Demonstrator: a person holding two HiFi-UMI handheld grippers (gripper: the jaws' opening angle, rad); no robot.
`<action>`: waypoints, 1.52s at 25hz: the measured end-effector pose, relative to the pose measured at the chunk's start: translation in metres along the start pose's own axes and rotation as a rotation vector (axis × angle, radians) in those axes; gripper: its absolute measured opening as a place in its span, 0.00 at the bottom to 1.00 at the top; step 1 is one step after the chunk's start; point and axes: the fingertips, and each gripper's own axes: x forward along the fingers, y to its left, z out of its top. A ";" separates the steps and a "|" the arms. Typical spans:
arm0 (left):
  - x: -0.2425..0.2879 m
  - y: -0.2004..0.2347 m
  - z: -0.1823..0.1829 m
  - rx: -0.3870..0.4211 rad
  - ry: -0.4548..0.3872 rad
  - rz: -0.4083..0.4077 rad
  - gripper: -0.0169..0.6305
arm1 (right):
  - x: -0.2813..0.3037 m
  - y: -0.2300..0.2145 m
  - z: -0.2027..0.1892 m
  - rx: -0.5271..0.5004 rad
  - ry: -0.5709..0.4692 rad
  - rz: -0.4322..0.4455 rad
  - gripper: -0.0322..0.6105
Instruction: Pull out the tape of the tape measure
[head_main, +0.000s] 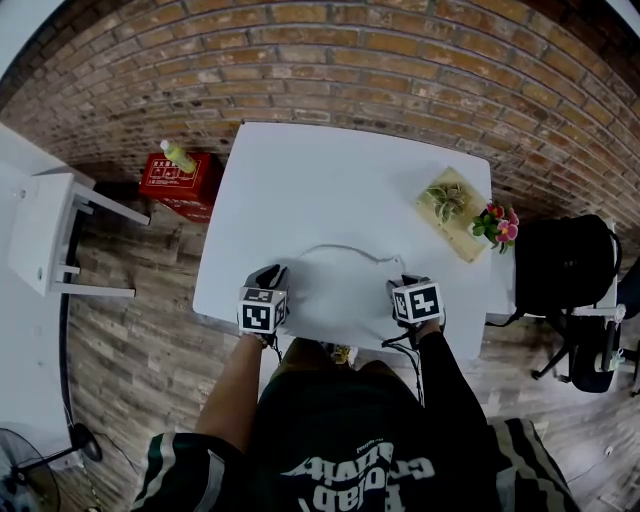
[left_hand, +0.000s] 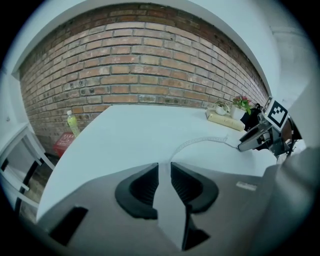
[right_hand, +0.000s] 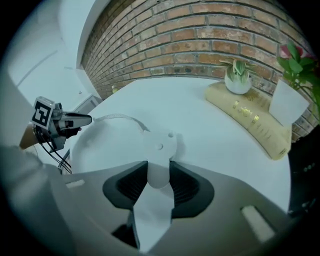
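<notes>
Squarely faces a white rectangular table (head_main: 330, 180), set against a red brick wall (head_main: 330, 60), and works at the table's near edge. Ignores a red plastic crate (head_main: 180, 182) on the floor off the table's left side, and a pale yellow oblong box (head_main: 460, 235) carrying a small potted plant (head_main: 447, 197) at the table's far right corner; likely mere furnishings, no part of the job.

Brings the right gripper (right_hand: 159, 167) low over the table's near right part, angled steeply down, jaws clamped on the lower end of a round white tape measure case (right_hand: 161, 145) lying at or just above the table top; cannot tell which. Probably grips there to anchor the case against the pull from the other side.

Holds the left gripper (left_hand: 164, 167) over the table's near left part, well apart from the right, jaws standing a little apart with only bare table top visible through the gap.

Leaves a thin white tape (left_hand: 205, 140) drawn out of the case in a loose arc across the table, slack rather than taut, ending just at the left jaw tips and not visibly pinched. Judging by the length already out, seems close to done with the pull.
</notes>
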 end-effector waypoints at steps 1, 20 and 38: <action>0.001 0.000 -0.003 0.000 0.007 -0.003 0.17 | 0.001 0.000 -0.002 -0.005 -0.004 -0.006 0.29; -0.041 -0.001 0.075 0.035 -0.180 0.034 0.17 | -0.064 0.002 0.086 -0.037 -0.439 -0.030 0.39; -0.167 -0.043 0.267 0.245 -0.617 0.039 0.18 | -0.214 0.038 0.212 -0.240 -0.863 -0.060 0.40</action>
